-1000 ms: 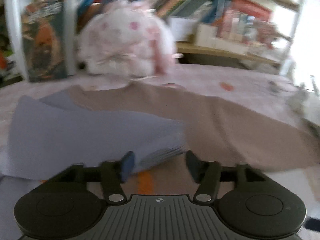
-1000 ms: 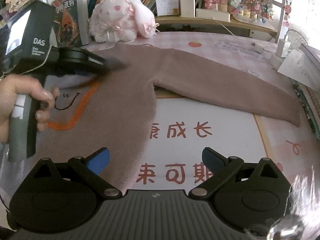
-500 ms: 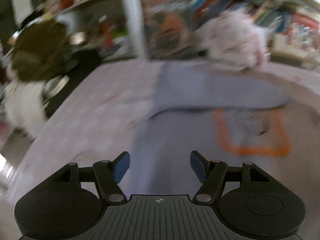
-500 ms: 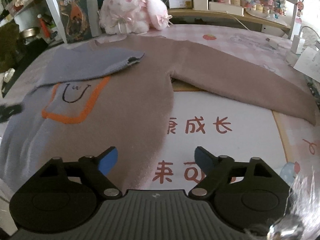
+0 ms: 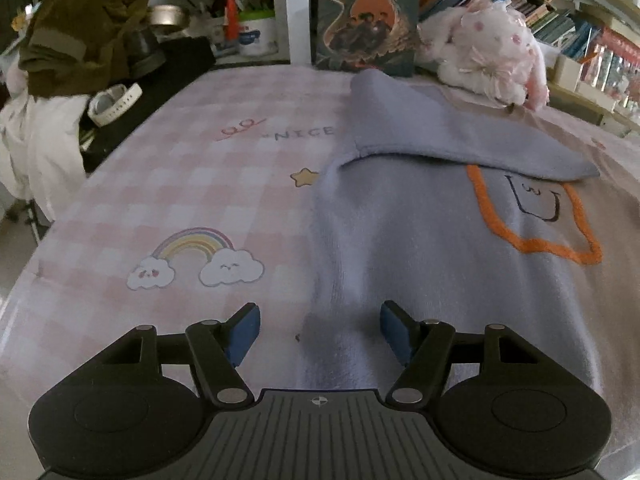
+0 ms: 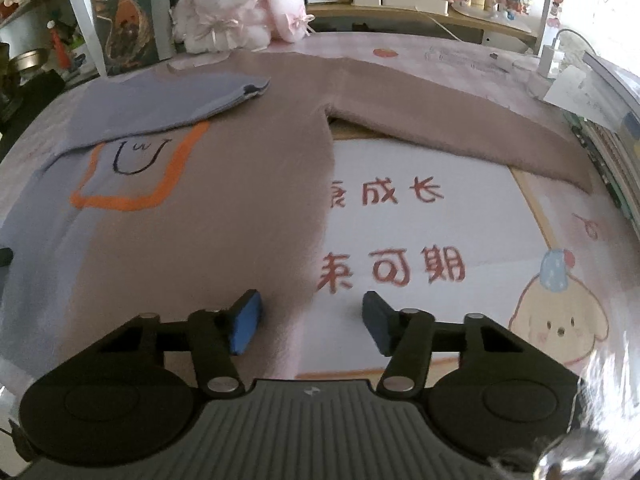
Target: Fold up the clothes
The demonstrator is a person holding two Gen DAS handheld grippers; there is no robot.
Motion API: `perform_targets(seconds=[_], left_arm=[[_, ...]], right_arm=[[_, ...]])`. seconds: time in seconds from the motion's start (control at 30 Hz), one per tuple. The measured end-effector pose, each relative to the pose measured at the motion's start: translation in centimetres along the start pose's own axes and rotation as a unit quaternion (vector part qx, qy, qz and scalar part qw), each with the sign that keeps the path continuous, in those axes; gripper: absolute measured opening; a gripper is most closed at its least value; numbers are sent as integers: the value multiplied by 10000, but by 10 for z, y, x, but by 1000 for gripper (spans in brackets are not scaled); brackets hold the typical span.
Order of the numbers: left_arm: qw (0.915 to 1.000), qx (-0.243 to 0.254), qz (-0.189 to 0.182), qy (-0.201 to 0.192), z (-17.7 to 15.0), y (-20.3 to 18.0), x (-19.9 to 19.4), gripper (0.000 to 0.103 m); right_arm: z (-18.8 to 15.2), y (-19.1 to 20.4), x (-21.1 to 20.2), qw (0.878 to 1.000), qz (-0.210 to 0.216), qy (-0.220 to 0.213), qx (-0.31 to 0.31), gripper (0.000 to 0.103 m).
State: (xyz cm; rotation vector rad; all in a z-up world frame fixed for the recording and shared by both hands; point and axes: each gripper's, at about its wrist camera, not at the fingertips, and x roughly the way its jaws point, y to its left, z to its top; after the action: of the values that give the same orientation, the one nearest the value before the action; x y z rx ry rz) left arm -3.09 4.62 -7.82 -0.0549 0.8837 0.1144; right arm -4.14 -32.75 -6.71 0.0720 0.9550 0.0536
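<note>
Left gripper is spread wide, nothing between its blue pads, hovering low right at the lavender side edge of the sweater. Right gripper is spread too, empty, its pads straddling the brown side edge of the same sweater down near the hem. The sweater lies flat on the table cover, front up, half lavender and half brown, with an orange outline and a little drawn face on the chest. The lavender sleeve is folded in across the chest, its cuff lying on the brown half; from the left wrist view that sleeve covers the top of the orange outline. The brown sleeve is stretched straight out to the side, flat on the cover. Beyond the collar, a pink-and-white plush bunny sits against the bookshelf, with a boxed book upright beside it. Off the table's left edge, an olive garment is piled up, a white watch just below it.
</note>
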Motion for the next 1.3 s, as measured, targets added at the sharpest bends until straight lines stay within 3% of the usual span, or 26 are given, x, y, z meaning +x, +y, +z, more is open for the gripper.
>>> perform_targets(seconds=[0.07,0.1,0.13,0.17,0.23,0.27,0.63,0.73,0.87,0.93,1.03,1.2,1.3], left_arm=[[9997,-187,-137,35,1,6,1,61],[9996,-212,-182,19,1,7,0,50],[9994,-200,-283,25,1,6,0,37],[9991,-188,-385,31,1,5,-1,23],[9983,-174,-562,36,2,4,-1,9],[9981,-191,-581,20,3,4,-1,8],[9985,-368,-393,-57,24,24,16,9],[9988,-393,-278,-33,28,29,19,18],[9984,-438,-114,-338,27,36,1,21],[9974,-473,4,-549,25,38,-15,25],[9943,-538,-104,-917,23,33,-39,35],[9910,-356,-626,-1126,19,9,-57,42],[9917,-4,-737,-1057,15,-9,-56,43]], right_arm=[[-4,5,-3,10000,0,-16,8,37],[-4,7,-3,10000,43,-24,9,32],[-5,10,-4,10000,94,-32,9,21],[-5,12,-4,9999,137,-38,1,19],[-5,18,-4,9999,92,-48,-53,14],[-4,19,-4,9999,97,-50,-60,13],[11,40,12,9993,281,-122,-228,12],[16,48,16,9987,341,-132,-343,12],[18,49,17,9985,367,-115,-392,13],[16,45,15,9987,401,-117,-296,18],[15,38,8,9991,365,-176,-124,32],[12,31,0,9993,264,-281,-7,32],[10,30,-4,9993,207,-313,48,33]])
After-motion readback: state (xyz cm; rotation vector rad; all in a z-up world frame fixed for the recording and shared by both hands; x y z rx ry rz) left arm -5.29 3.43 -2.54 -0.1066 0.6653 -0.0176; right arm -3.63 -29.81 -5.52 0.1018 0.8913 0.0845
